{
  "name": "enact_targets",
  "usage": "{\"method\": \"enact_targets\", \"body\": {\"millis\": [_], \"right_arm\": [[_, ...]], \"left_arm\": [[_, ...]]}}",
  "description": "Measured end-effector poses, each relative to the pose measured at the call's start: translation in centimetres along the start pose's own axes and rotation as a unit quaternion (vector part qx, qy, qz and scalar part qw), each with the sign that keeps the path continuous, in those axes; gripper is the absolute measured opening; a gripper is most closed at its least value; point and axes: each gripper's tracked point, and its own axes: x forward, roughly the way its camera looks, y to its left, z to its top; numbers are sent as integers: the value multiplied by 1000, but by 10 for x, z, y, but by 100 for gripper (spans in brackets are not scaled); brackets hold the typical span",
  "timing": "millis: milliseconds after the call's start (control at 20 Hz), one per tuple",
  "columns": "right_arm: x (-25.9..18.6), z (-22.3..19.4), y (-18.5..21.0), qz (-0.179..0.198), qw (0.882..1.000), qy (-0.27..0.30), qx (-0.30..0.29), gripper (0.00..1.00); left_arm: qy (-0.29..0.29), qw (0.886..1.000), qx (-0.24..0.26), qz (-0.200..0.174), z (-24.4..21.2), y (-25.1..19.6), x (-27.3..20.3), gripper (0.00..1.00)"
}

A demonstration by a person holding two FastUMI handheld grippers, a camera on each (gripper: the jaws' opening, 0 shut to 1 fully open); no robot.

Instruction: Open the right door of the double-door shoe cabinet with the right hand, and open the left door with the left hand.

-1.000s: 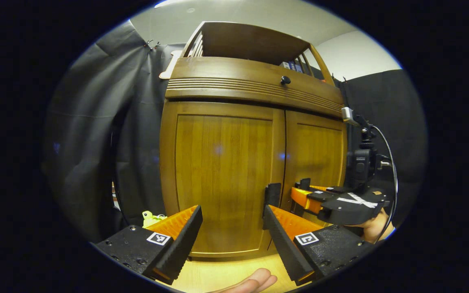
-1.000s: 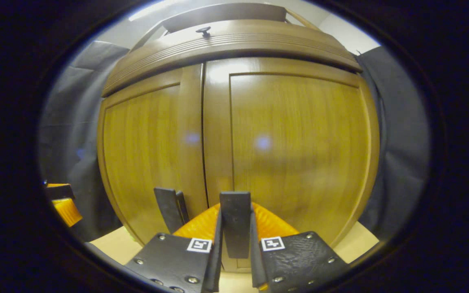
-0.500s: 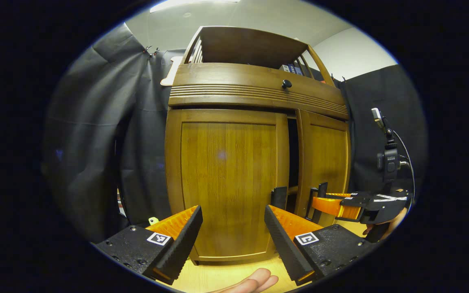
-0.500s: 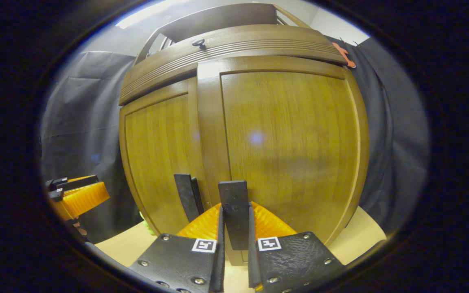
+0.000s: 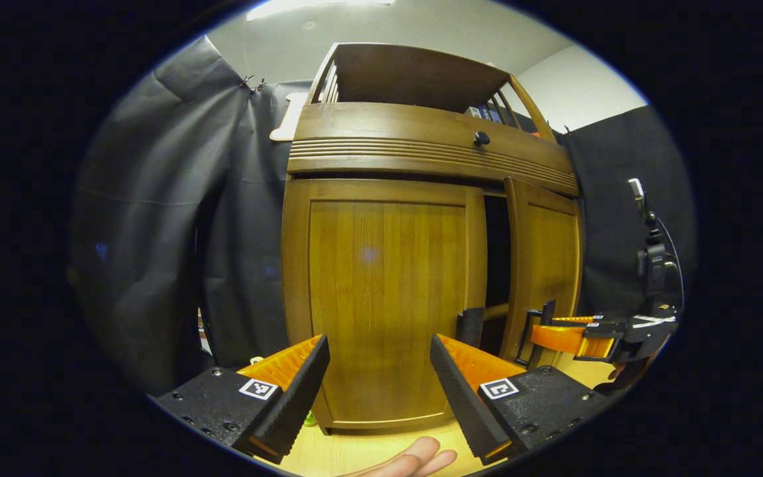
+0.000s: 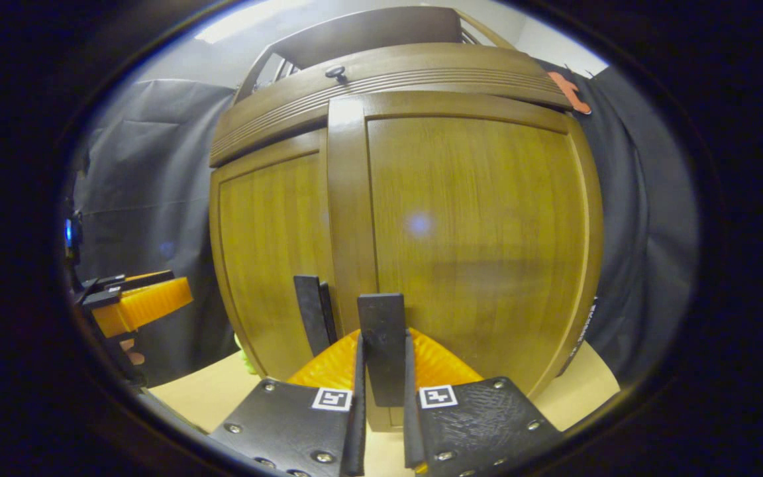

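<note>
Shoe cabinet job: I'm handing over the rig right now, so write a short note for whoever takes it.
Right gripper: shut on the right door's handle.
Left gripper: open, hanging in front of the left door, not touching it.
Done: right door pulled partly open; a dark gap shows between the two doors.
Left: swing the right door fully open, then take the left door's handle with the left gripper and open it.
</note>
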Motion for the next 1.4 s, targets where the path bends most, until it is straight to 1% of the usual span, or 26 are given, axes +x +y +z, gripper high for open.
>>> {"method": "enact_targets", "body": {"millis": [50,100,300,350,550,600,650,700,750,800,850,900,950,1000,1100,1150,1200,1250,1300,1350,1400], "right_arm": [[-4,1,1,6,1000,1,-2,23],[-7,2,1,13,1000,2,3,23],[-24,10,-1,44,999,-11,25,23],[-25,11,-1,46,999,-13,24,23],[-29,18,-2,45,999,-19,21,23],[-29,19,-2,43,999,-20,22,23],[-31,19,-1,41,999,-23,26,23],[-31,19,-3,37,999,-25,26,23],[-28,18,-4,33,999,-28,27,19],[-29,18,-4,26,999,-30,28,23],[-32,18,-6,19,999,-32,21,23],[-35,19,-7,14,999,-31,18,23],[-38,20,-6,8,999,-33,21,23],[-40,18,-7,5,999,-30,19,23],[-48,20,-14,-2,999,-36,20,22],[-56,17,-20,-7,999,-33,22,18],[-57,17,-25,-12,999,-34,15,8],[-59,17,-28,-17,999,-34,15,9],[-63,18,-31,-22,999,-33,18,7],[-67,16,-31,-28,999,-32,17,7],[-70,16,-34,-34,999,-32,15,7]], "left_arm": [[1,1000,1,1,0,0,1,95],[1,1000,1,2,0,0,1,92],[3,1000,-3,-7,-1,-8,-1,92],[3,1000,-2,-12,-1,-12,0,95],[2,1000,12,-26,-2,-26,-3,95],[2,999,15,-29,-4,-29,-4,92],[2,999,17,-31,-4,-32,-4,95],[3,999,18,-33,-5,-34,-5,95],[3,999,20,-35,-5,-36,-5,92],[4,999,21,-36,-6,-38,-5,92],[4,999,22,-37,-7,-40,-5,95],[6,999,23,-38,-8,-41,-6,92],[6,999,23,-40,-8,-42,-6,95],[5,999,23,-41,-8,-43,-8,92],[3,999,23,-44,-6,-44,-11,92],[0,999,23,-44,-5,-44,-12,95],[-2,999,24,-45,-5,-45,-14,95],[-2,999,24,-47,-4,-47,-15,92],[-3,999,24,-49,-4,-48,-16,92],[-3,998,25,-50,-4,-49,-16,95],[-3,998,25,-51,-4,-49,-17,95]]}}
